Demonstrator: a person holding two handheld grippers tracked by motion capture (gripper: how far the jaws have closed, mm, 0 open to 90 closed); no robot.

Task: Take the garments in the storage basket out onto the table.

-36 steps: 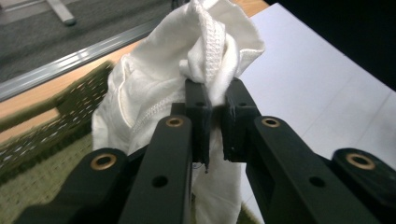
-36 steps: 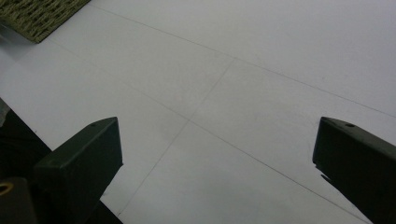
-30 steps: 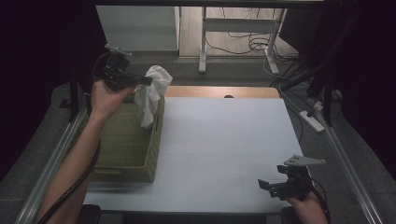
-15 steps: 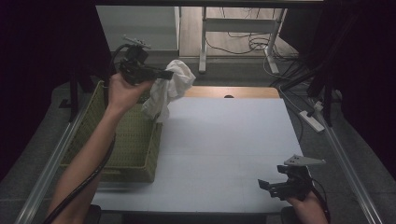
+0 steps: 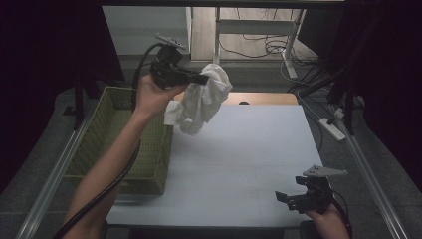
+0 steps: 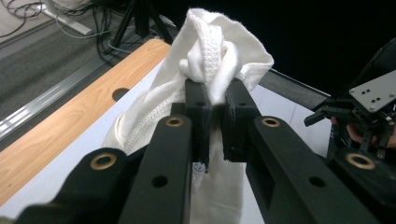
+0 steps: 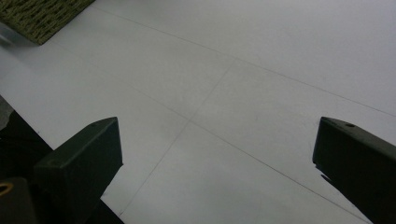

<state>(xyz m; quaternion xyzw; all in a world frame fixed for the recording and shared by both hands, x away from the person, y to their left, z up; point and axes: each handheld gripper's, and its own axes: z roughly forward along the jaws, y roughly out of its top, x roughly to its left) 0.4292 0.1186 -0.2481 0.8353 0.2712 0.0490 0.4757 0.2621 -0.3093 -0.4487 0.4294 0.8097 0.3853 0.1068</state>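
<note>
White cloth [image 5: 201, 99]: soft, light, limp; left gripper [image 5: 203, 78] pinches bunched top fold. Right gripper [image 5: 281, 198] open, near right.

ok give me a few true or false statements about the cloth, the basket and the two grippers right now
1. The left gripper is shut on the white cloth. True.
2. The cloth lies flat on the table. False: it hangs in the air from the gripper, above the table's far left part.
3. The right gripper is open and holds nothing. True.
4. The green basket sits at the right edge of the table. False: it sits at the left edge.
5. The right gripper touches the cloth. False: it is low at the near right, well apart from it.
</note>
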